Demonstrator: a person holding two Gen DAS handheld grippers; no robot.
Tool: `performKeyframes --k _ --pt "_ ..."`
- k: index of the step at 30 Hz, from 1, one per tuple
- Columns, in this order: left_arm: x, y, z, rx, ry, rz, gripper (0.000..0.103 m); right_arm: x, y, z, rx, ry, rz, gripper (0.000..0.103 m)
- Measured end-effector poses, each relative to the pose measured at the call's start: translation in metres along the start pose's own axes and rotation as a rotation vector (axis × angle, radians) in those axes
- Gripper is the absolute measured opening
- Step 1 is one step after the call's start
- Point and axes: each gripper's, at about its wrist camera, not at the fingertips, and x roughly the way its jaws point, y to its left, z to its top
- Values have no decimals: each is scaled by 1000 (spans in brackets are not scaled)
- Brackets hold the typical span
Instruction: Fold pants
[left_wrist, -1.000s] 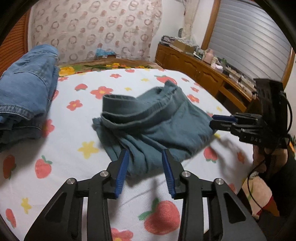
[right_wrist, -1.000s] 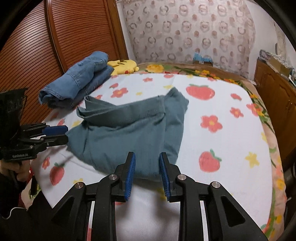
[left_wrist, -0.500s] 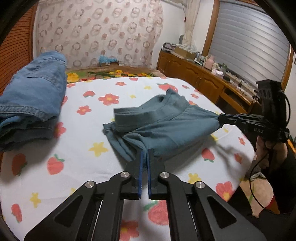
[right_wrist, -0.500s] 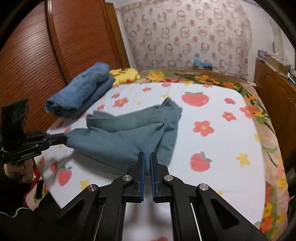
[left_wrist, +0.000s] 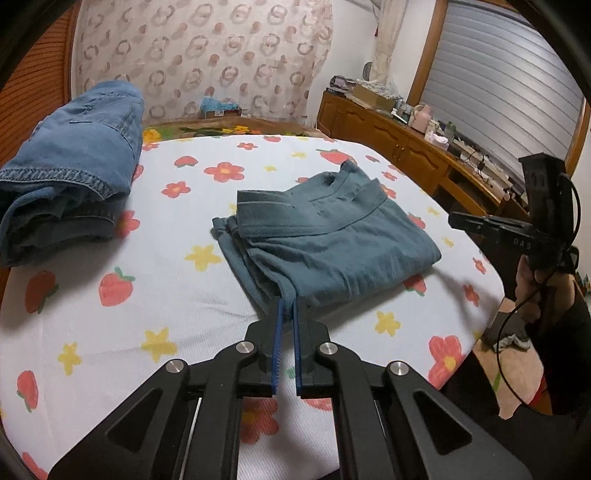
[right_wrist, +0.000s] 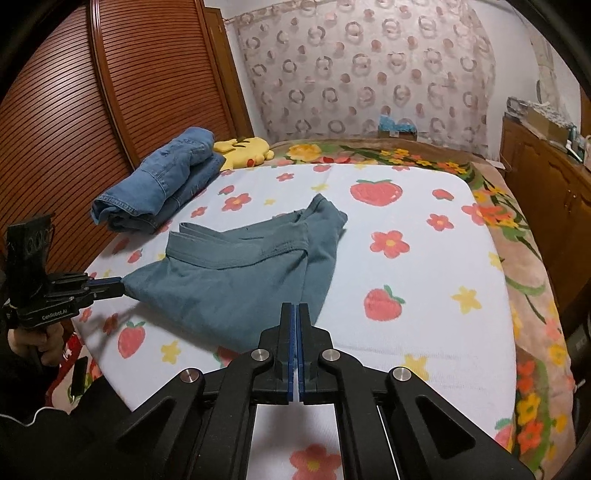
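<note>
Teal pants (left_wrist: 325, 251) lie folded in a wad on the flowered bed sheet (left_wrist: 166, 295), waistband toward the headboard. My left gripper (left_wrist: 288, 301) is shut on the pants' near corner. In the right wrist view the same left gripper (right_wrist: 120, 286) pulls that corner of the pants (right_wrist: 236, 280) into a point at the bed's left edge. My right gripper (right_wrist: 297, 306) is shut, its tips over the pants' near edge. In the left wrist view the right gripper (left_wrist: 451, 218) stands slightly clear of the pants' right corner, with no cloth between its fingers.
Folded blue jeans (right_wrist: 162, 184) lie at the bed's far left by a yellow plush toy (right_wrist: 243, 147). A slatted wooden wardrobe (right_wrist: 92, 110) stands left of the bed and a cluttered wooden dresser (left_wrist: 406, 155) to the right. A person's hand (left_wrist: 528, 273) holds each gripper.
Both grippers went from open to shut. The left one took hold of the pants' corner. The right one pinched the other corner half a second ago; that corner now lies on the sheet.
</note>
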Motion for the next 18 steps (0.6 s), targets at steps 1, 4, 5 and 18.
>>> performKeyframes --k 1,4,5,18 --pt "0 1 1 -1 -3 3 9 1 0 3 0 -4 4 1" --pt "-2 4 5 4 -14 18 25 8 0 9 -1 -11 8 1" --pt "-2 5 7 1 -20 22 35 12 0 12 -5 -11 3 3" --pt "28 15 43 47 -27 42 72 62 4 33 -58 35 -35 34"
